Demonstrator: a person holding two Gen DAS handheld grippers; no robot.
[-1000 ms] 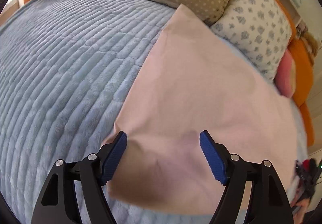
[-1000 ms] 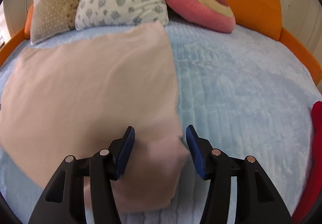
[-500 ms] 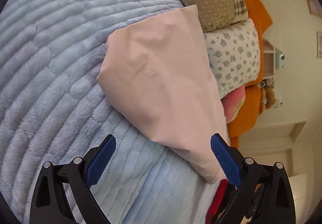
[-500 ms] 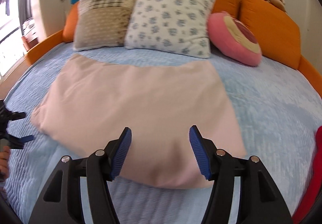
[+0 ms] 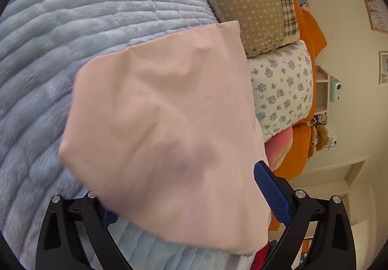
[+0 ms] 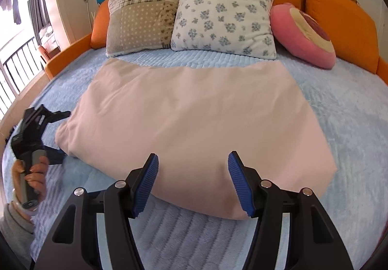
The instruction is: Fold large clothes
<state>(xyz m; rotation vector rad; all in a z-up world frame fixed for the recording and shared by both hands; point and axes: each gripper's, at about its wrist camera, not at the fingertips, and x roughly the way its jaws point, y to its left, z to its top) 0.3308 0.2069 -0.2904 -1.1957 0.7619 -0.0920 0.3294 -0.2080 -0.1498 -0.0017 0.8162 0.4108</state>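
- Bedspread (image 6: 351, 105), pale blue and quilted in ribbed rows, covers the whole mattress and carries everything else; the left wrist view shows it (image 5: 84, 15) tilted sideways.
- Orange padded headboard (image 6: 339, 20) curves round the far side of the bed.
- Pink cloth (image 6: 194, 110) (the large garment or sheet being folded, which one I cannot tell) lies folded flat in the middle of the bedspread, its far edge just short of the pillows, its near edge rounded and slightly puffed. In the left wrist view it (image 5: 165, 119) fills the centre, creased, with its left end bulging toward the camera.
- Three cushions lean on the headboard: a beige patchwork pillow (image 6: 143, 18) with dots and plaid, a white floral pillow (image 6: 225, 10) touching it, and a round pink cushion (image 6: 303, 35) further right.
- Right gripper (image 6: 192, 182) hovers over the near edge of the cloth with its blue pads spread wide, grasping nothing.
- Left gripper (image 5: 184, 194) sits at the cloth's left end, jaws wide apart; the cloth drapes over the left pad and hides it, and the right pad (image 5: 271, 194) stands clear, so nothing is pinched. From the right wrist view it (image 6: 60, 134) reaches the same end.
- Person's left hand (image 6: 31, 173) wraps its handle.
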